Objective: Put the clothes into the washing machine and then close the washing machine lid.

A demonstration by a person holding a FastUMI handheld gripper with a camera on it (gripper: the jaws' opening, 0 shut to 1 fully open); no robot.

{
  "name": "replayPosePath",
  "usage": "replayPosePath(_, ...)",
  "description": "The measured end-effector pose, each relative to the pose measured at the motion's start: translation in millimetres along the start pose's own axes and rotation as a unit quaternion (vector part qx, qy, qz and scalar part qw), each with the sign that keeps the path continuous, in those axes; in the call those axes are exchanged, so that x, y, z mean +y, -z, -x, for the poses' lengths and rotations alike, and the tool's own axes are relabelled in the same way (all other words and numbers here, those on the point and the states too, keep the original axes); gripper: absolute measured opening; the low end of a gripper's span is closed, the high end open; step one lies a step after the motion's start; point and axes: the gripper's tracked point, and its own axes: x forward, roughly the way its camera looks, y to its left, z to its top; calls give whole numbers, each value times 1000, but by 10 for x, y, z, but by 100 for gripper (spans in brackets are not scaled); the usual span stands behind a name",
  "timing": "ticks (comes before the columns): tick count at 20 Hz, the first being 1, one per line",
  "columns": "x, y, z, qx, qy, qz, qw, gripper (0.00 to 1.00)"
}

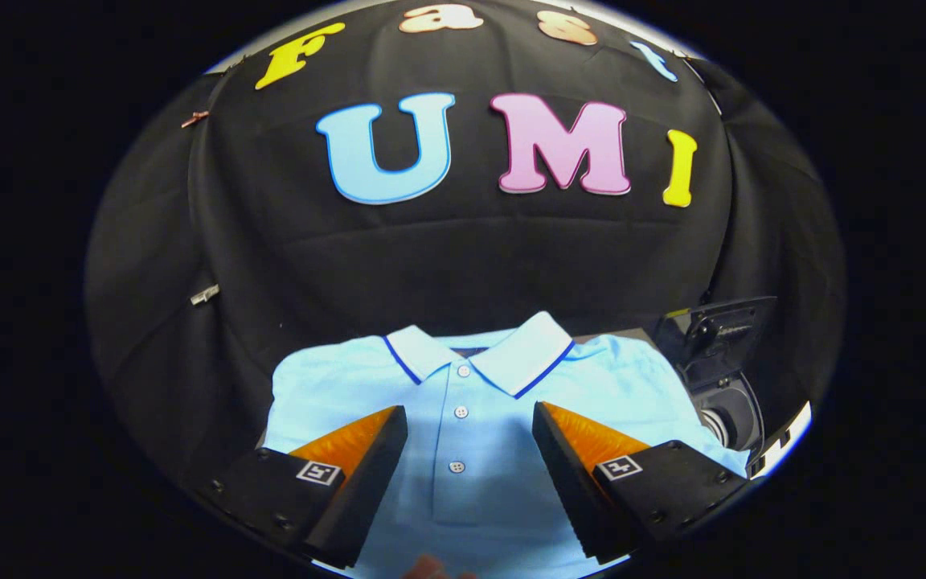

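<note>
- Gripper [469,422]: fingers spread wide, holding nothing, poised over the garment.
- Light blue polo shirt [463,450]: laid flat between and just ahead of the fingers, button placket centred in the gap, white collar [523,354] beyond the fingertips.
- Handling, as judged: light, soft, limp; likely to sag and trail once lifted. Best taken by bunching a fold near placket or collar.
- Washing machine [724,362]: dark, beyond the right finger, lid apparently raised, though poorly seen.
- No legible brand or label on shirt or machine.
</note>
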Motion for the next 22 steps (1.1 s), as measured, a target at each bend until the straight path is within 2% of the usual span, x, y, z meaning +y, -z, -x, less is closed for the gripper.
replayPosePath(3, -32, 181, -61, 71, 12, 20, 997, 99)
replayPosePath(16, -101, 213, -110, 192, 46, 5, 980, 100)
replayPosePath(20, -140, 160, -78, 218, 68, -23, 973, 70)
replayPosePath(21, -185, 151, -79, 218, 73, -26, 973, 53)
replayPosePath(22, -213, 134, -88, 215, 75, -29, 973, 42)
